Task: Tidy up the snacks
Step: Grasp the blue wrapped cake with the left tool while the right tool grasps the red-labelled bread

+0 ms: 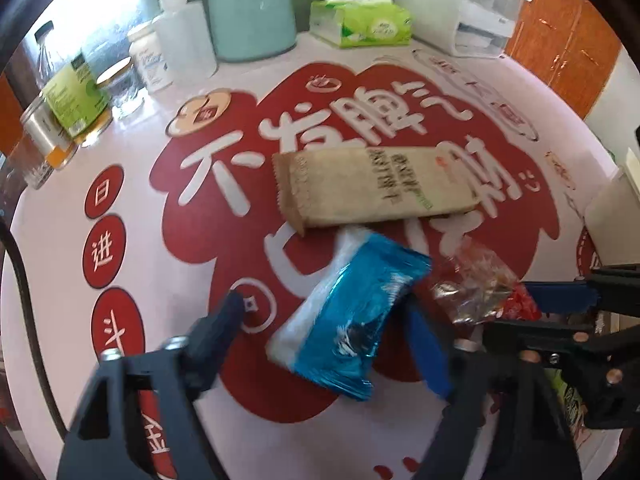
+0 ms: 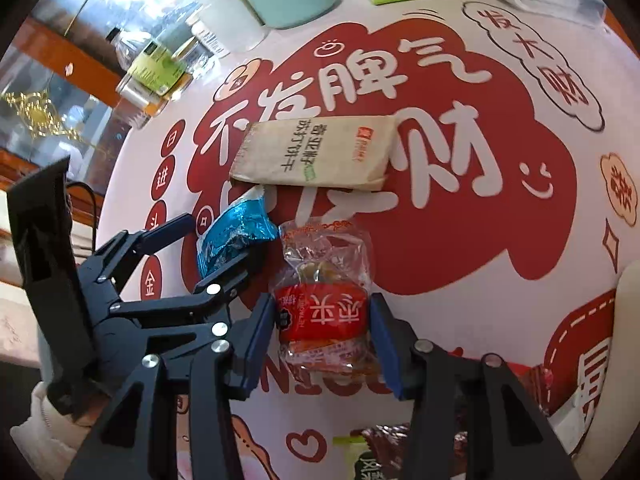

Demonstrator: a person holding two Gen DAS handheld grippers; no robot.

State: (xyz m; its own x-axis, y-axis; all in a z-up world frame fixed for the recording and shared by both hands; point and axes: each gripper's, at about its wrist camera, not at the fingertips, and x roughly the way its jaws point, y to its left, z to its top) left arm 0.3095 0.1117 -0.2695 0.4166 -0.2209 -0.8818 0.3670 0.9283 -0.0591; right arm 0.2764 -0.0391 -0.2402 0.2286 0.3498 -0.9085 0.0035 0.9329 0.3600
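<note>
A blue foil snack packet (image 1: 344, 320) lies on the red and white printed table cover (image 1: 192, 240). My left gripper (image 1: 326, 312) straddles it. Its right pad is against the packet and its left finger (image 1: 234, 308) stands a little apart, so it is open. A red and clear snack packet (image 2: 324, 312) fills the gap of my right gripper (image 2: 322, 300), both blue pads pressing its sides. A long beige cracker packet (image 2: 316, 156) lies just beyond both. In the right wrist view the left gripper (image 2: 222, 238) sits around the blue packet (image 2: 236, 232).
Along the far edge stand a teal canister (image 1: 252, 16), a green tissue pack (image 1: 360, 24), a squeeze bottle (image 1: 184, 36) and glass jars (image 1: 76, 100). A white box (image 1: 612, 224) sits at the right. More snack packets (image 2: 360, 456) lie at the near edge.
</note>
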